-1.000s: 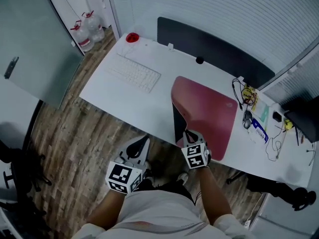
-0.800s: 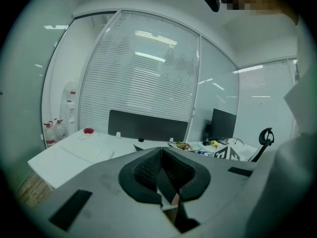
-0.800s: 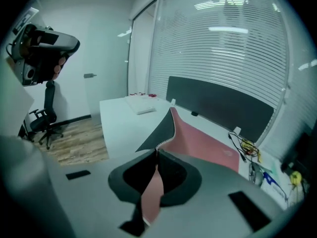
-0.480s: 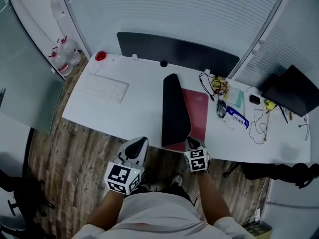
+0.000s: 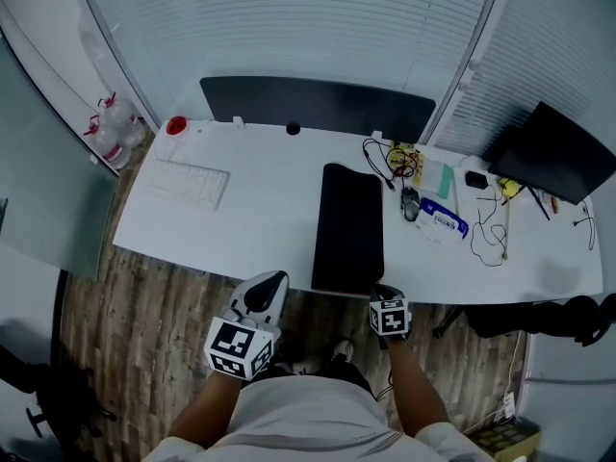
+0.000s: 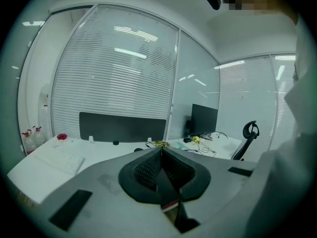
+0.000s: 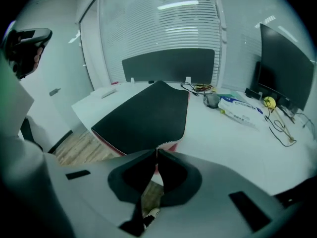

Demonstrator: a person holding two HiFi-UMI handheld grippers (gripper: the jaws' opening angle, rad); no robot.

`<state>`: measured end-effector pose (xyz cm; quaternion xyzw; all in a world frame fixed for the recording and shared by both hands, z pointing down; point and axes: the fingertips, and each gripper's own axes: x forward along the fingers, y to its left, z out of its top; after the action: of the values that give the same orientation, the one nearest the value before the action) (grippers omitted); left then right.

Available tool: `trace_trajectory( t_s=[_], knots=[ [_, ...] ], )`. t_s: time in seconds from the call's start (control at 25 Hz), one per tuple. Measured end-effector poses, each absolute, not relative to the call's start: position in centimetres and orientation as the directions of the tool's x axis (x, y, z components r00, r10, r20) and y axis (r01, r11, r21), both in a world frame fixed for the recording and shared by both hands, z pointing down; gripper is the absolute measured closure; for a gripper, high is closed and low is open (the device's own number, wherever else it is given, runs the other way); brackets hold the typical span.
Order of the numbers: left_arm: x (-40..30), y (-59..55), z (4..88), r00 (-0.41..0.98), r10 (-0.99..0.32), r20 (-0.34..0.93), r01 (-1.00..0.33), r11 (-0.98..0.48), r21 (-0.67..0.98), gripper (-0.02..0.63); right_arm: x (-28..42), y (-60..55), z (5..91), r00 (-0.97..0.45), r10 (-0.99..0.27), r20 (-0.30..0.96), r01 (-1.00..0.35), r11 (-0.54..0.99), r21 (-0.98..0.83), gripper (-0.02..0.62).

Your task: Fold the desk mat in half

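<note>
Right gripper view puts the right gripper (image 7: 156,151) nearest, its jaws closed to a thin pinch on the near corner of the desk mat (image 7: 148,113); a sliver of red shows between them just under the tips. In the left gripper view, the left gripper (image 6: 161,151) has its jaws pressed together on nothing and is held back from the worktop (image 5: 260,219).

Beyond the jaws the mat lies doubled on the worktop, black side up, reaching to the front edge, with a red strip of the lower layer showing along its near left side. The fold looks all but made. To finish it well, I would set the held corner squarely on the one beneath, check that the long edges match, then let go and perhaps press along the crease.

Farther off lie a keyboard (image 5: 190,183) to the left and a tangle of cables (image 5: 395,160) to the right.

The lower layer is almost wholly covered, so whether the far corners meet cannot be told, and the pinch itself is hidden from the head view.
</note>
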<state>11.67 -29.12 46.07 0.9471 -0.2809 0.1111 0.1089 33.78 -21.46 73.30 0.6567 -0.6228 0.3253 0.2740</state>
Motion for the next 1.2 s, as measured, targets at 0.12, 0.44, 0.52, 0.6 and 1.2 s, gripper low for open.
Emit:
trace_trajectory(
  t_s=[0.12,0.44,0.52,0.6,1.2],
  knots=[
    [12.1,-28.9,46.2,0.823,-0.500,0.271,-0.549,-0.823,0.148,0.592,33.9,-21.1,74.1,0.002,-0.618,0.786,-0.994,-0.089,-0.068,0.526],
    [12.1,-29.7,45.3,0.832,-0.504,0.232,-0.542,-0.828,0.143,0.592,35.4,-21.1,68.2,0.095,-0.712,0.695,-0.985,-0.166,-0.036,0.491],
    [12.1,-30.4,44.3,0.834,-0.513,0.203,-0.542,-0.830,0.132,0.592,36.1,-21.8,63.6,0.114,-0.786,0.608,-0.984,-0.173,-0.039,0.528],
    [12.0,-31.0,43.0,0.835,-0.523,0.171,-0.545,-0.830,0.121,0.592,36.3,-22.7,58.3,0.121,-0.855,0.505,-0.986,-0.161,-0.036,0.543],
    [9.8,-31.9,37.4,0.833,-0.552,0.037,-0.553,-0.829,0.076,0.592,30.9,-23.1,35.5,0.100,-0.994,0.042,-0.991,-0.095,0.097,0.545]
  ],
)
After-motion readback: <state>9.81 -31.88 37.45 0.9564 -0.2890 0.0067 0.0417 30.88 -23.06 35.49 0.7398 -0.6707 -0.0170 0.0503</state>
